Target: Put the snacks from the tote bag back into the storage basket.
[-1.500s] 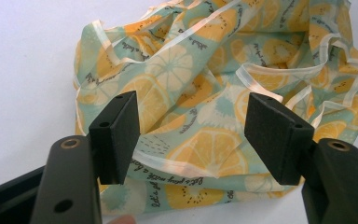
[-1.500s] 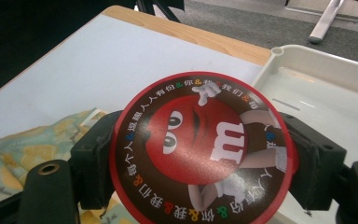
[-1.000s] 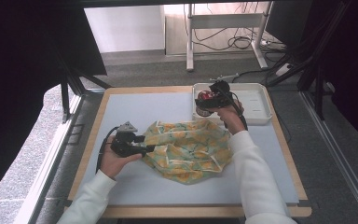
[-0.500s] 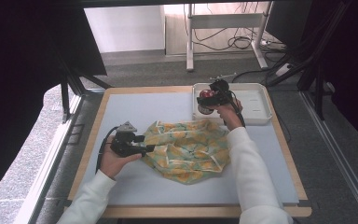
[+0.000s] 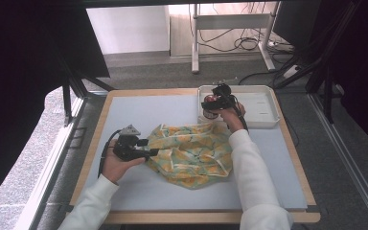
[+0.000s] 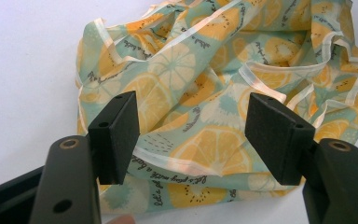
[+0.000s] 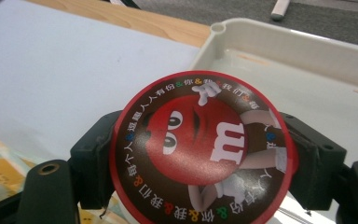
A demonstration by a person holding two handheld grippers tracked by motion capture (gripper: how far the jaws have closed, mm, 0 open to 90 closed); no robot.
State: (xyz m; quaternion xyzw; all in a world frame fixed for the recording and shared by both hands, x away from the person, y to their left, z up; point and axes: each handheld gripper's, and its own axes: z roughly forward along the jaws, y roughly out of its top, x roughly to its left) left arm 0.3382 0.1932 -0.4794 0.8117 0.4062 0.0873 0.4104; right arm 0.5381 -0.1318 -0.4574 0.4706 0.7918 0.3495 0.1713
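My right tongs (image 5: pixel 214 101) are clamped on a round candy tin (image 7: pixel 200 149), 1 pad on each side of its rim, so the printed red lid faces my camera and the tin cannot roll out. In the high view I hold it at about 1 o'clock from the middle of the table (image 5: pixel 139 110), above the near left corner of the white tray (image 5: pixel 263 103). The tray's corner shows just behind the tin in the right gripper view, which tells me the tin hangs over its edge rather than resting on anything.

My left tongs (image 5: pixel 146 152) sit at about 9 o'clock, low over the table and pointing level at the crumpled lemon-print cloth bag (image 5: pixel 194 151). Their jaws stand wide apart with nothing pinched; in the left gripper view the bag's folded hem lies between and beyond the 2 pads (image 6: pixel 116 135), close but not pressed. I judge I keep them there so they can take hold of the rim and lift the mouth open.

The bag lies slumped in the middle of the table, its opening collapsed among the folds. My reading is that the tin is meant for that bag, so the next move calls for a grip on 1 hem first; dropping the tin onto flat cloth would only let it slide off.
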